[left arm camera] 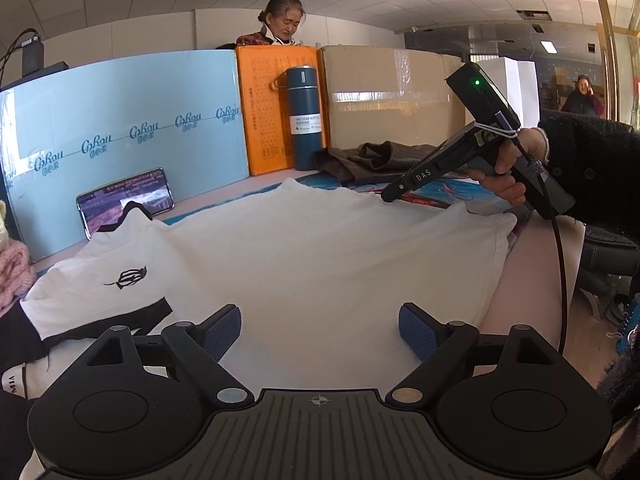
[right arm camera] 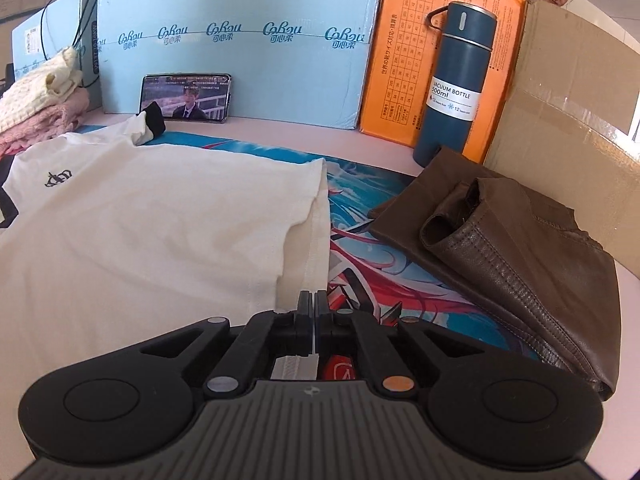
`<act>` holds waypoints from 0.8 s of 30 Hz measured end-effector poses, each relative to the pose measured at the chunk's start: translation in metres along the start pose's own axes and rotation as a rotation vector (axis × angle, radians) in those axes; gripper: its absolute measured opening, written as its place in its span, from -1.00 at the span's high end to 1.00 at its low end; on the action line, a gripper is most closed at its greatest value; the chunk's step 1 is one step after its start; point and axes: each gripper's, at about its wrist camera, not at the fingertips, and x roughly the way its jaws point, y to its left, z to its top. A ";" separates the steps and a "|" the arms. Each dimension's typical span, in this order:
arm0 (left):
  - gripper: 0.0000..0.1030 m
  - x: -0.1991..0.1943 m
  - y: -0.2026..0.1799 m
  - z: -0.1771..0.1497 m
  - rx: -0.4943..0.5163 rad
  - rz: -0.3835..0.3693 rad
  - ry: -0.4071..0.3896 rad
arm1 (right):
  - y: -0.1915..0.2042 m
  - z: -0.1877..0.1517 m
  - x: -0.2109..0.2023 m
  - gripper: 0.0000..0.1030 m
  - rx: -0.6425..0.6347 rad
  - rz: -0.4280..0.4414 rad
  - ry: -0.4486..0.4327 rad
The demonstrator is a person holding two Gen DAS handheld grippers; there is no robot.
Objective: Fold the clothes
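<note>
A white T-shirt (left arm camera: 312, 256) with black trim and a small black logo lies spread on the table; it also shows in the right wrist view (right arm camera: 152, 216). My left gripper (left arm camera: 320, 330) is open, its blue pads just above the shirt's near part. My right gripper (right arm camera: 314, 300) is shut on the shirt's hem edge, with white fabric pinched between the jaws. In the left wrist view the right gripper (left arm camera: 390, 194) is held by a hand at the shirt's far right corner.
A brown leather garment (right arm camera: 504, 248) lies at the right on a colourful mat (right arm camera: 360, 240). A blue vacuum bottle (right arm camera: 452, 80), an orange box (right arm camera: 400, 60), a light blue box (right arm camera: 240, 40), a cardboard box (right arm camera: 572, 120) and a phone (right arm camera: 186, 98) line the back. Folded knitwear (right arm camera: 40, 96) is at the left.
</note>
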 end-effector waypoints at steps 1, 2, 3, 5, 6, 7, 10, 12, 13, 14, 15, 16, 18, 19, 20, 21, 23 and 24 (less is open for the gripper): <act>-0.72 0.000 0.000 0.000 -0.003 -0.004 0.002 | -0.004 0.003 -0.002 0.96 0.038 0.030 -0.016; -0.72 0.000 0.001 0.000 -0.006 -0.007 0.003 | -0.008 0.007 -0.002 0.87 0.072 0.064 -0.026; -0.72 0.001 0.001 0.000 -0.010 -0.009 0.003 | -0.010 0.012 -0.001 0.80 0.105 0.095 -0.033; -0.72 0.000 0.002 0.000 -0.016 -0.009 0.000 | -0.012 0.020 0.004 0.36 0.157 0.141 -0.044; -0.72 0.000 0.002 -0.001 -0.019 -0.008 -0.001 | -0.012 0.024 0.008 0.35 0.178 0.168 -0.045; -0.72 0.000 0.002 -0.001 -0.022 -0.007 -0.001 | -0.012 0.027 0.014 0.34 0.195 0.184 -0.036; -0.72 0.000 0.002 0.000 -0.023 -0.009 0.001 | -0.005 0.032 0.031 0.35 0.170 0.157 0.005; -0.72 0.000 0.003 0.000 -0.024 -0.012 0.002 | 0.002 0.031 0.040 0.42 0.113 0.094 0.028; -0.72 0.000 0.003 0.000 -0.025 -0.014 0.003 | 0.004 0.030 0.041 0.43 0.077 0.048 0.021; -0.72 0.000 0.003 0.000 -0.025 -0.014 0.002 | 0.007 0.029 0.041 0.42 0.044 0.003 0.014; -0.72 0.000 0.002 0.000 -0.023 -0.013 0.001 | 0.005 0.028 0.038 0.42 0.035 -0.028 0.004; -0.72 -0.001 0.002 0.000 -0.021 -0.012 0.000 | 0.003 0.028 0.034 0.42 0.044 -0.035 -0.007; -0.72 -0.006 0.001 -0.001 -0.017 -0.001 -0.026 | -0.001 0.026 0.020 0.40 0.066 -0.030 -0.048; -0.72 -0.009 0.000 -0.002 -0.014 0.006 -0.042 | -0.001 0.024 0.009 0.36 0.071 -0.016 -0.080; -0.72 -0.015 0.000 -0.002 -0.014 0.011 -0.068 | 0.000 0.022 -0.003 0.21 0.068 -0.003 -0.113; -0.72 -0.023 0.000 -0.004 -0.013 0.014 -0.095 | 0.004 0.018 -0.017 0.11 0.061 0.007 -0.152; -0.72 -0.040 0.000 -0.006 -0.001 0.068 -0.109 | 0.011 0.009 -0.047 -0.18 0.047 0.028 -0.232; -0.72 -0.049 0.001 -0.008 0.005 0.111 -0.103 | 0.016 0.002 -0.064 -0.28 0.041 0.051 -0.275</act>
